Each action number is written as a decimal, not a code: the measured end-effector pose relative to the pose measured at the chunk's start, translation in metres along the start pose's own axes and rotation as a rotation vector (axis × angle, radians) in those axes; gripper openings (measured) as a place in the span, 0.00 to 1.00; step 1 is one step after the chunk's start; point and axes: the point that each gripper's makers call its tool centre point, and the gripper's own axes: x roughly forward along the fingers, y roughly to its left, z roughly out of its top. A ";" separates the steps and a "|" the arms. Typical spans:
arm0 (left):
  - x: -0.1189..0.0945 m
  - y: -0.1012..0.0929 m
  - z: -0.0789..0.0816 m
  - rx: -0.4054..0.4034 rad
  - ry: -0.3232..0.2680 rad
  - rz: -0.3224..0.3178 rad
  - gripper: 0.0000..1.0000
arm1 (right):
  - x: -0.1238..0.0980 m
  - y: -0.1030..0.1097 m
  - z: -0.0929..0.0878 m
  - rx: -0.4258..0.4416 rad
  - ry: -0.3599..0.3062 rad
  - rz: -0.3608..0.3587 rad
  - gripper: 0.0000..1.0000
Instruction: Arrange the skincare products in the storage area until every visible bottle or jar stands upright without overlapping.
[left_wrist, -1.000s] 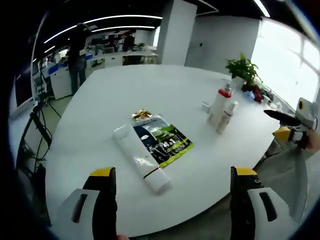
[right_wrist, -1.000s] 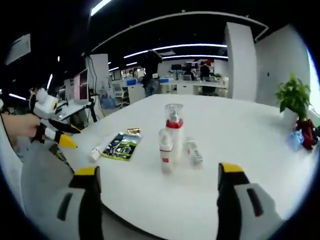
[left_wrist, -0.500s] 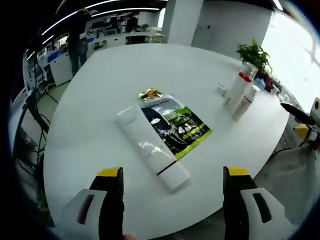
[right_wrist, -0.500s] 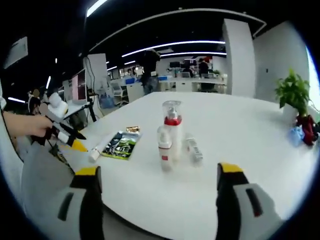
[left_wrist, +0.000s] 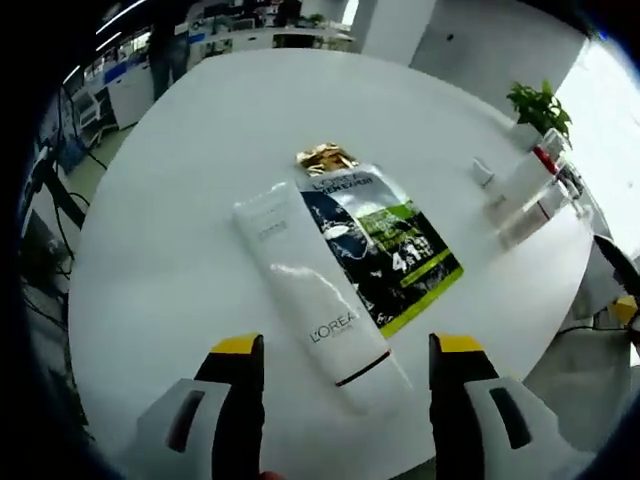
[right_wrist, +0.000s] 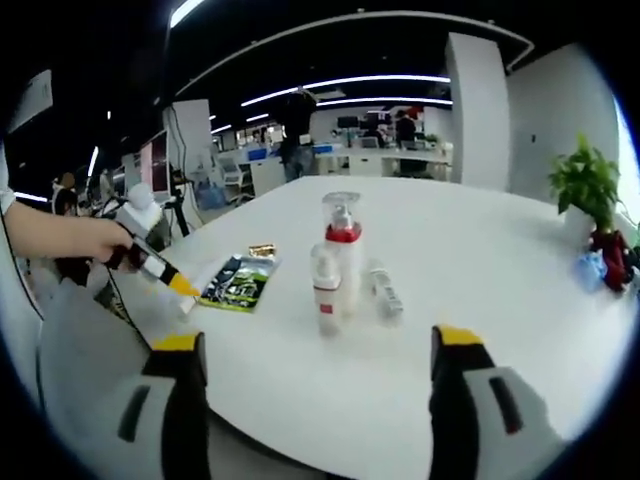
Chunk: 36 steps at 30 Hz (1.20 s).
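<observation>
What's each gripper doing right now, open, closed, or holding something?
Left gripper: open, empty, jaws straddling the capped end of the lying white L'Oreal tube.
Right gripper: open, empty, facing the standing bottles.

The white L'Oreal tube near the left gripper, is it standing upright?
No, the white tube lies flat on the table, partly overlapping the dark sachet.

Left gripper view: looks steeply down from close above the desk (left_wrist: 180, 200) edge; L'Oréal tube (left_wrist: 310, 295) and sachet (left_wrist: 385, 245) near centre, bottles (left_wrist: 525, 195) far at 2 o'clock.
Right gripper view: low, nearly level across the desk, bottles (right_wrist: 335, 265) at middle distance, centre.
Shared: desk, bottles, sachet (right_wrist: 238, 282) at 9 o'clock.
</observation>
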 end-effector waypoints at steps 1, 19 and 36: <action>0.001 0.000 0.001 -0.006 0.006 0.003 0.61 | 0.000 -0.001 0.000 0.003 0.000 -0.003 0.93; 0.024 0.022 0.028 -0.027 0.110 0.093 0.37 | 0.000 -0.006 -0.003 0.020 0.009 -0.027 0.89; 0.020 0.027 0.030 -0.048 -0.061 0.110 0.32 | 0.001 -0.003 -0.005 -0.017 0.025 -0.019 0.86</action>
